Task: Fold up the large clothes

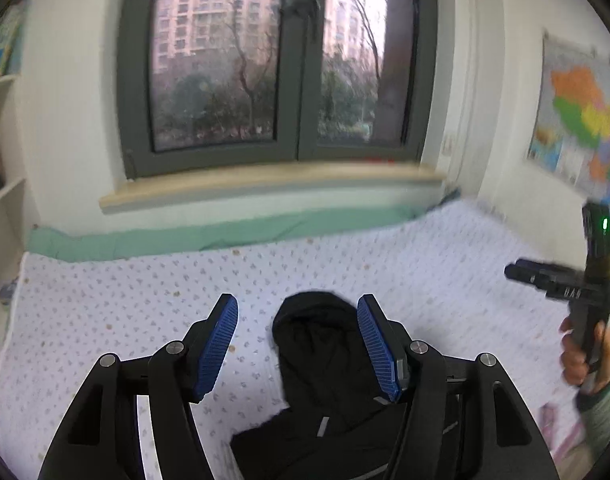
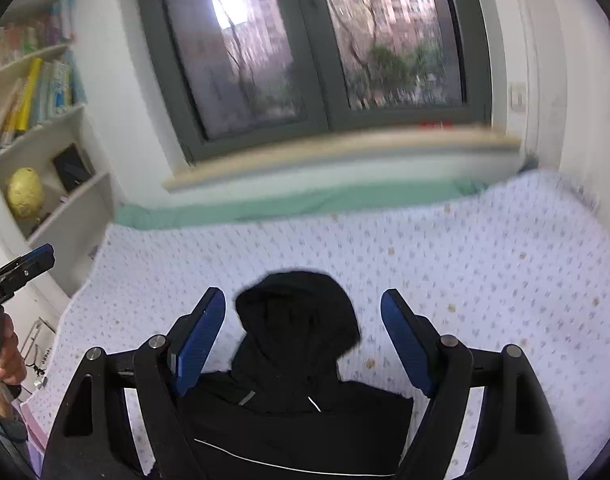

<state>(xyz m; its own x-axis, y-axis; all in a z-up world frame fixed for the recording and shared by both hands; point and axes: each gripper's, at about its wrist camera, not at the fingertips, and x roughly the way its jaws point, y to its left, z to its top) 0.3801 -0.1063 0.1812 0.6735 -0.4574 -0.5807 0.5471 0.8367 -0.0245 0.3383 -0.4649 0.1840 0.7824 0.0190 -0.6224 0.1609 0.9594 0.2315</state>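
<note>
The bed (image 1: 105, 292), under a white dotted quilt, stands against the wall below a grey-framed window (image 1: 289, 60). A bookshelf (image 2: 41, 120) stands left, a map (image 1: 585, 128) hangs right. The black hooded jacket (image 2: 297, 360) lies flat on the quilt, hood toward the window. My left gripper (image 1: 299, 344) and right gripper (image 2: 305, 344) hang above it, jaws apart, holding nothing.

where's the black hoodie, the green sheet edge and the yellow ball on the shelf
black hoodie (image 2: 297, 320): right wrist view, on its hood
green sheet (image 1: 209, 232): left wrist view, on the strip below the windowsill
yellow ball (image 2: 25, 192): right wrist view, on its front, in a shelf compartment
</note>
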